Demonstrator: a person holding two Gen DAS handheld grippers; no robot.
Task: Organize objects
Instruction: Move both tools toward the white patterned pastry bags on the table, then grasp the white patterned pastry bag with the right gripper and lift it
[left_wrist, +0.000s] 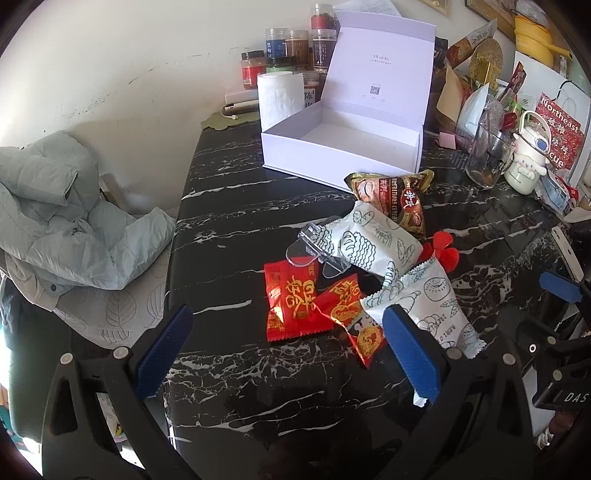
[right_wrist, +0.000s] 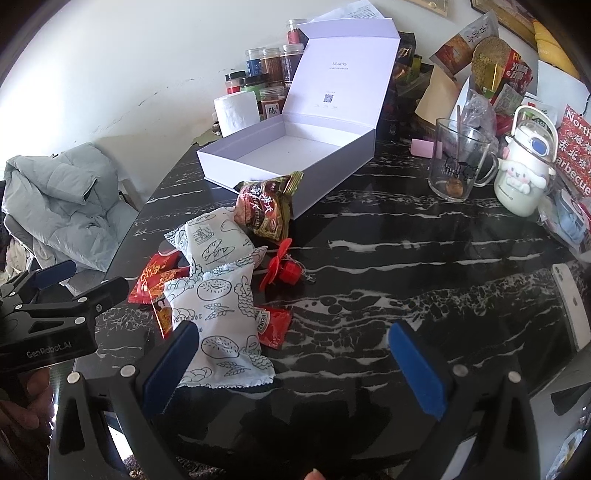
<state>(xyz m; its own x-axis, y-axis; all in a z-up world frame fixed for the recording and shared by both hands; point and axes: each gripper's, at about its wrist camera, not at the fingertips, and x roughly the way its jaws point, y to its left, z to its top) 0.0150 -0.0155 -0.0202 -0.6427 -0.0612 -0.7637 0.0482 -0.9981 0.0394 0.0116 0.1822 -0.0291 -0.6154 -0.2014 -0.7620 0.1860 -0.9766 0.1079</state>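
A heap of snack packets lies mid-table. It holds two white bread-print packets (left_wrist: 373, 240) (right_wrist: 221, 317), a brown packet (left_wrist: 399, 199) (right_wrist: 266, 210), red packets (left_wrist: 291, 299) (right_wrist: 155, 277), a Heinz sachet (right_wrist: 271, 325), a clear plastic clip (left_wrist: 310, 247) and a red flower toy (right_wrist: 280, 266). Behind the heap stands an empty white box (left_wrist: 314, 158) (right_wrist: 332, 177) with its lid up. My left gripper (left_wrist: 286, 350) hovers open just short of the red packets. My right gripper (right_wrist: 293, 369) is open over bare table right of the heap, its left finger over the near white packet.
A glass mug (right_wrist: 458, 162), a white cartoon bottle (right_wrist: 524, 173) and bags crowd the right rear. A phone (right_wrist: 572, 306) lies at the right edge. A paper roll (right_wrist: 236, 110) and jars (right_wrist: 273, 66) stand behind the box. A grey jacket (left_wrist: 62, 221) lies on a chair at left.
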